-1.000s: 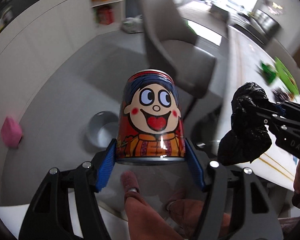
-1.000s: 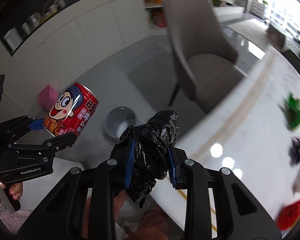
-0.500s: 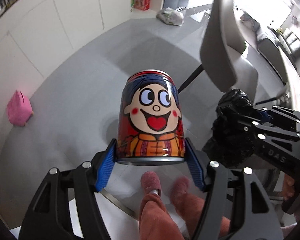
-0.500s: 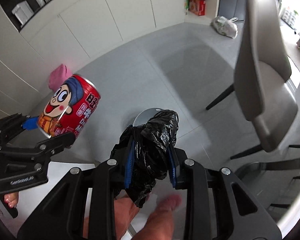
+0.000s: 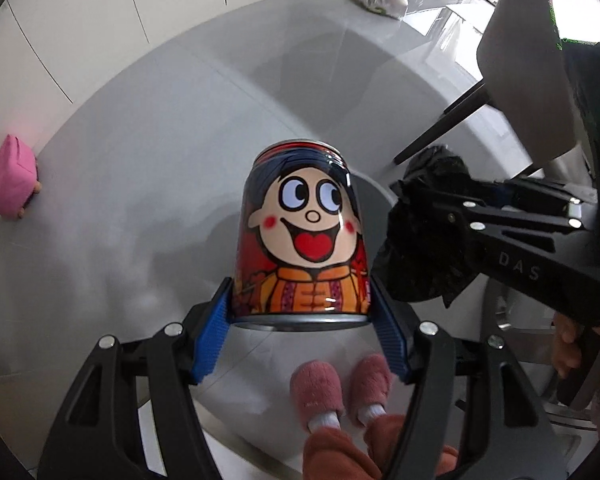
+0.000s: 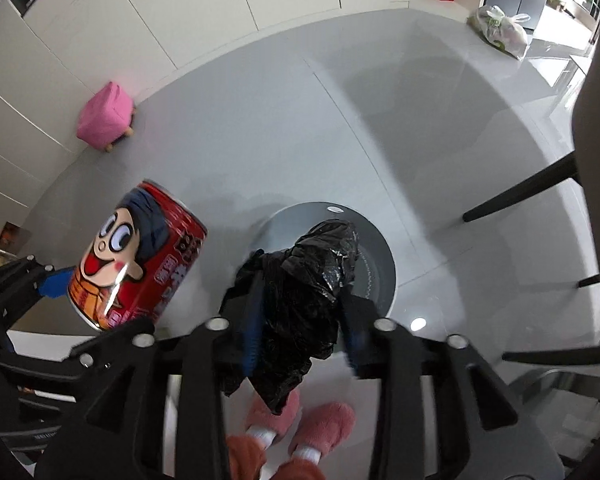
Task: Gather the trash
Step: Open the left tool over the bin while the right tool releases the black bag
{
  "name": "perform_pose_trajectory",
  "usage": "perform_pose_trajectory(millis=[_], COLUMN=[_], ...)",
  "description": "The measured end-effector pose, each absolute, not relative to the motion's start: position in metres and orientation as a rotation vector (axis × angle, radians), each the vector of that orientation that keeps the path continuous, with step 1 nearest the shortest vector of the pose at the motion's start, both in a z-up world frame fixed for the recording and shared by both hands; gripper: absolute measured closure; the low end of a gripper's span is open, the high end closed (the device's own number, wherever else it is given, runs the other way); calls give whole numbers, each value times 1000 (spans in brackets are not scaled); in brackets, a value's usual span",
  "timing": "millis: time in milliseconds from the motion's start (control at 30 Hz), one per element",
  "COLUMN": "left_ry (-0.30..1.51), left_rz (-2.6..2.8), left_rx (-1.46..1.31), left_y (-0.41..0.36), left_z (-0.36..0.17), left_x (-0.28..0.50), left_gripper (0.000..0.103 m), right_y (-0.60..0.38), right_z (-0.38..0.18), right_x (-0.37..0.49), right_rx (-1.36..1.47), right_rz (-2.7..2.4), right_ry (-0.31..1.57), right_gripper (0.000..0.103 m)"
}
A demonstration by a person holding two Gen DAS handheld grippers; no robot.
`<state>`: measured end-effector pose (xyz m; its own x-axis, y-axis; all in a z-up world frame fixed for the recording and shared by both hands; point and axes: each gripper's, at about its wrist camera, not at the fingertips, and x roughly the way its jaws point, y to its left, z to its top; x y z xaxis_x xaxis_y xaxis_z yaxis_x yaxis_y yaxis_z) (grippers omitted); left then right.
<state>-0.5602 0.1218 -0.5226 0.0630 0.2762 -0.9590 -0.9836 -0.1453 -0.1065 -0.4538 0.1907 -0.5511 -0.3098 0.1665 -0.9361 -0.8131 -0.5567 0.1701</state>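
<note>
My left gripper is shut on a red drink can with a cartoon face, its blue pads pressing the can's lower sides. In the right wrist view the can hangs at the left. My right gripper has its jaws opening, blurred, with a crumpled black plastic bag still between them; the right pad looks just clear of it. Both grippers point steeply down over a round grey bin on the floor. The bag is directly above the bin's mouth. The bin's rim shows behind the can.
A pink stool stands by the white cabinets. A grey chair with dark legs is at the right. A tied plastic bag lies on the far floor. The person's pink slippers are just below the grippers.
Both grippers have dropped toward the floor and now hang over the bin, which looks much larger. The right jaws have spread apart around the black bag. The can remains gripped.
</note>
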Motion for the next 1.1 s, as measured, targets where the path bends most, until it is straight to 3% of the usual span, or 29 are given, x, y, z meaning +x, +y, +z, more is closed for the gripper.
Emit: perform_pose_trajectory(millis=[100, 233, 533, 867, 1100], left_ry=[871, 877, 893, 984, 1032], left_rz=[1375, 1380, 1313, 1275, 1226], left_rx=[-1153, -1163, -1160, -1123, -1046], left_y=[132, 135, 140, 150, 133], left_z=[-562, -601, -607, -557, -450], left_x=[-564, -565, -573, -542, -515], left_gripper=[38, 38, 36, 36, 36], right_y=[197, 200, 205, 206, 188], right_z=[-581, -602, -605, -552, -457], right_x=[-457, -453, -433, -414, -383], right_rx=[-1261, -1258, -1242, -1196, -1122], right_rz=[1933, 1921, 1874, 1830, 1802], right_ry=[852, 874, 905, 938, 982], right_gripper=[49, 48, 46, 46, 46])
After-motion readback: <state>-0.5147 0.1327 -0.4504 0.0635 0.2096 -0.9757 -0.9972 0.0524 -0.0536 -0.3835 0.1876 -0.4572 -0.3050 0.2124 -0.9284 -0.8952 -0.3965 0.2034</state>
